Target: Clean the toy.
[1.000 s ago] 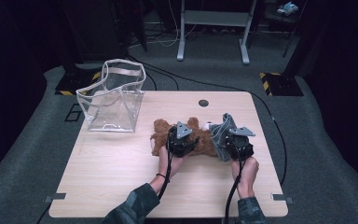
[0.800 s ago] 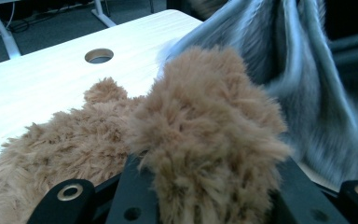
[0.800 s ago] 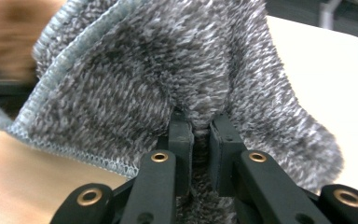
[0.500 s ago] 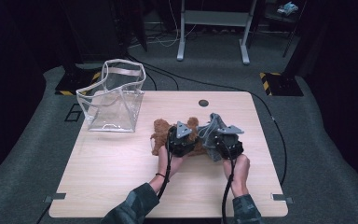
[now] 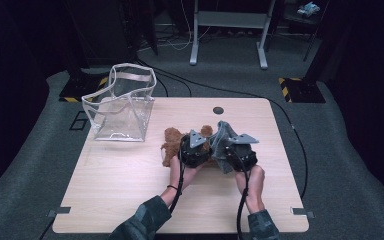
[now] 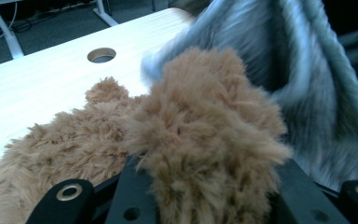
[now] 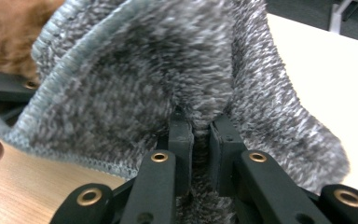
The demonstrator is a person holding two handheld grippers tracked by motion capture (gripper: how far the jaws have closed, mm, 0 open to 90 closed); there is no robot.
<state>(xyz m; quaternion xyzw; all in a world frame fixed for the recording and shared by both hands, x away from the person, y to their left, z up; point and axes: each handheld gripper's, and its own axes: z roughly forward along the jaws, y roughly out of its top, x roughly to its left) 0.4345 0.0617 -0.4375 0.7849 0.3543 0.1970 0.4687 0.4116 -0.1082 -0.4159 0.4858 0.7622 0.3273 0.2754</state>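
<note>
soft toy, soft knit: both grips sit on loose pile

the brown plush toy lies on its side near the middle of the wooden table, and a grey knitted garment rises just beside it, touching its right end. both look light and limp; the fur compresses and the knit stretches, so either would likely sag from a single pinch and could slip if only surface fibres are caught. a deeper bite on a limb of the toy, or on a folded hem of the knit, seems safer.

the left gripper has a thick tuft of the toy's fur between its jaws, which are closed on it. the right gripper has its jaws pinched nearly together on a fold of the grey knit, the cloth draping over them.

farther off, a clear plastic bag stands upright at the table's far left, well apart from the toy.
</note>
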